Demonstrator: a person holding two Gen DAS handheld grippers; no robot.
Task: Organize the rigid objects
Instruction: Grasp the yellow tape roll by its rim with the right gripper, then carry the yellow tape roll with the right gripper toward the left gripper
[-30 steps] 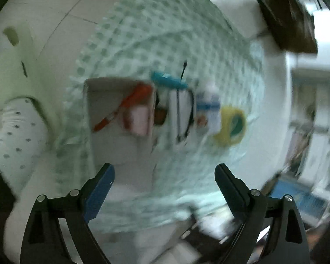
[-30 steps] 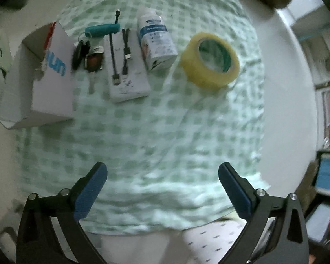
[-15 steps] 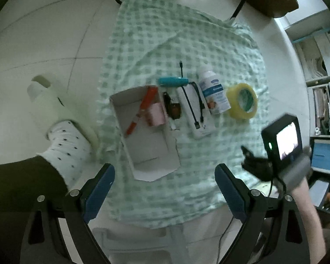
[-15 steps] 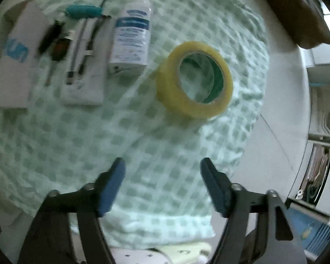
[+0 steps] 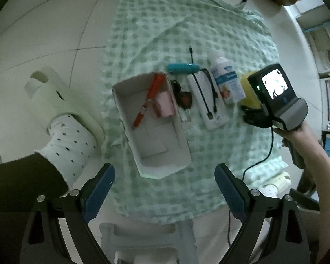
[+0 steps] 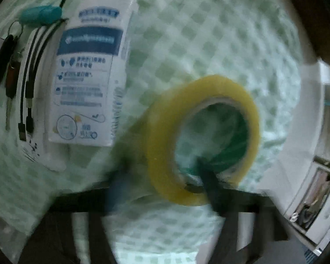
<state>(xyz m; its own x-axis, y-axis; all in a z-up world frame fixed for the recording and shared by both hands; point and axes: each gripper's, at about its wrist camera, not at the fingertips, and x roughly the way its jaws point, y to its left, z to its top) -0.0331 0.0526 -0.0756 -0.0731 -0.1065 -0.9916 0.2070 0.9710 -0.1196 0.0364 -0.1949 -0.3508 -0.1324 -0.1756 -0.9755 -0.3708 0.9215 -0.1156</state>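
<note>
Left claw (image 5: 165, 189): hung wide open high above the cloth, holding nothing, both blue pads clear of the box below
Right claw (image 6: 162, 189): down at the tape roll (image 6: 203, 139), one finger inside the ring and the other outside its near wall; the view was smeared by motion, so I could not tell whether it had closed on the roll or was merely straddling it
Tape roll: yellow, lying flat on the green checked cloth (image 5: 209, 33) at the right end of the row, just beside the white bottle (image 6: 90, 72)
Box (image 5: 156, 156): white cardboard, open-topped, at the left end of the row, already holding an orange pen (image 5: 148, 98) and a small pink item (image 5: 164, 105)
Row between: keys (image 5: 183, 98), a white power bank with black cable (image 5: 205, 98) and a teal-handled tool (image 5: 182, 67), all lying close together
Step (my reading): picking up the tape, probably to carry it to the box
Risk: a grip on one thin wall could let the roll swing or slip out on lifting; the outer finger sat near the bottle (it might nudge it), and the soft cloth could bunch under the claw and shift the neighbours
</note>
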